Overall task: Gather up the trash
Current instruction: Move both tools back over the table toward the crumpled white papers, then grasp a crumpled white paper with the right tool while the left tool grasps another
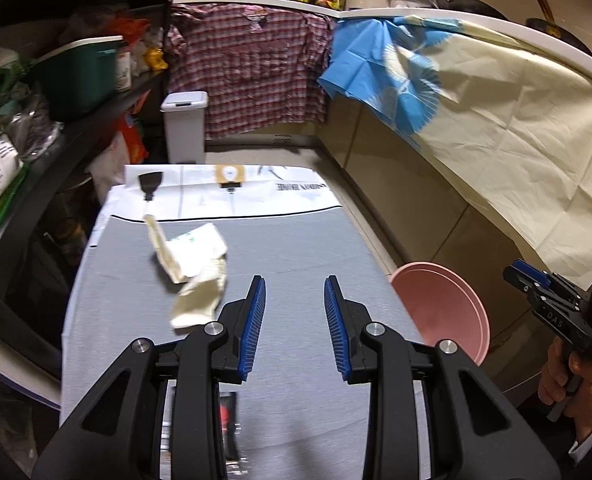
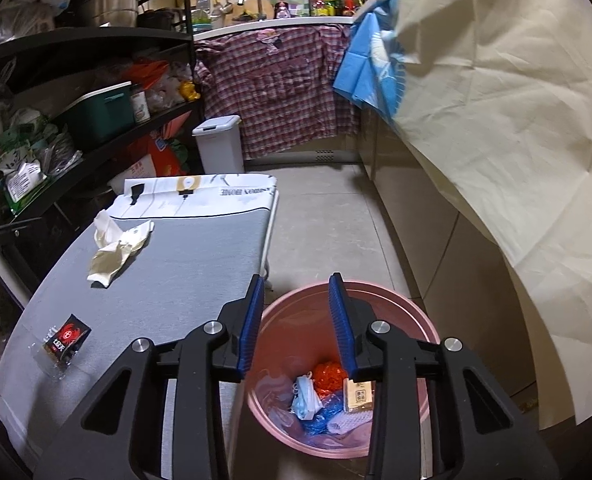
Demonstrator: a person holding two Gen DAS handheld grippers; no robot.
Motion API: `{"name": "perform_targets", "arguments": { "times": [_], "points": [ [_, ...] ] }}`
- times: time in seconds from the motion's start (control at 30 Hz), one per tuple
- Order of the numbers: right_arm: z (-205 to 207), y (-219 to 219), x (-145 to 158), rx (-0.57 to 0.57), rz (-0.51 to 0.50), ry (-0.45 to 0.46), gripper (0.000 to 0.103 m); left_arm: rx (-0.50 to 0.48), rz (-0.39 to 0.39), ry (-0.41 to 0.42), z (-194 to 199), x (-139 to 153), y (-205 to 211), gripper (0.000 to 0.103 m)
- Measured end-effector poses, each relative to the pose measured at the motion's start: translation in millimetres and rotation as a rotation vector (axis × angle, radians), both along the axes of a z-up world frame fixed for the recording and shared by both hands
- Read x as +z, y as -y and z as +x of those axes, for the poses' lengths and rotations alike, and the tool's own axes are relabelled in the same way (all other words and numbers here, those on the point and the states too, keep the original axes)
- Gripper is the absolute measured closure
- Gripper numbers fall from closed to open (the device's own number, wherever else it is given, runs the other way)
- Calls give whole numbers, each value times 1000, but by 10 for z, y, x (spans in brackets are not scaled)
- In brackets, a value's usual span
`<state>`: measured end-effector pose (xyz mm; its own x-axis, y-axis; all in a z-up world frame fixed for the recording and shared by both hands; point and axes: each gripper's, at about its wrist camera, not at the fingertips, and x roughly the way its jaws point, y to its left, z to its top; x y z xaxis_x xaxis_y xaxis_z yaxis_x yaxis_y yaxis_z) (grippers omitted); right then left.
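Both claws wide, holding nothing. Left gripper [image 1: 295, 330] over grey table [image 1: 296, 248]; crumpled paper [image 1: 194, 276] ahead-left. Right gripper [image 2: 296, 326] above pink bin [image 2: 392, 312]; black wrapper [image 2: 66, 340], possibly a sachet, lies left.

A grey-covered table [image 2: 184, 264] carries crumpled cream paper [image 2: 116, 250] near its far end and a black-and-red wrapper [image 2: 66, 342] near its front. Beside it, a pink bin [image 2: 420, 320] stands on the tiled floor [image 2: 324, 216].

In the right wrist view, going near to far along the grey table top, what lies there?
Black snack wrapper → crumpled cream paper → white printed cloth end, then past the table the white lidded bin on the floor.
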<state>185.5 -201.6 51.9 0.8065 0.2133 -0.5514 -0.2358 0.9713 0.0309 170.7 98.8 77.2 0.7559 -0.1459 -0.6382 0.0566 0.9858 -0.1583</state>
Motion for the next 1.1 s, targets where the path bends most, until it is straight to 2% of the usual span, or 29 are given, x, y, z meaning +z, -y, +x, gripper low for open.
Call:
{"name": "perform_targets", "arguments": {
  "times": [0.2,0.43,0.6,0.7,0.77,0.83,0.87,0.9,1.0,1.1],
  "points": [
    [-7,-307,65,64,46,-6,91,39,39,6,82,52,-405,73],
    [-51,-1003,101,168,115,-4,90,153,3,7,279,-24,-1143,76],
    [49,-1737,-56,270,157,-48,89,205,9,8,362,-161,-1455,78],
    [215,-2125,-228,306,188,-104,82,218,34,-1,419,-251,-1536,78],
    [365,-2312,-366,313,227,-159,80,225,17,-6,454,-294,-1620,78],
    [518,-2454,-514,303,262,-218,72,233,4,-7,482,-322,-1678,78],
    [625,-2532,-607,282,283,-255,63,233,7,-9,505,-350,-1689,78],
    [727,-2583,-690,259,308,-291,60,228,15,-11,520,-377,-1698,78],
    [983,-2719,-902,230,380,-394,60,215,21,-10,555,-425,-1696,78],
    [1155,-2858,-1038,226,388,-451,60,209,5,3,578,-456,-1709,78]
  ]
}}
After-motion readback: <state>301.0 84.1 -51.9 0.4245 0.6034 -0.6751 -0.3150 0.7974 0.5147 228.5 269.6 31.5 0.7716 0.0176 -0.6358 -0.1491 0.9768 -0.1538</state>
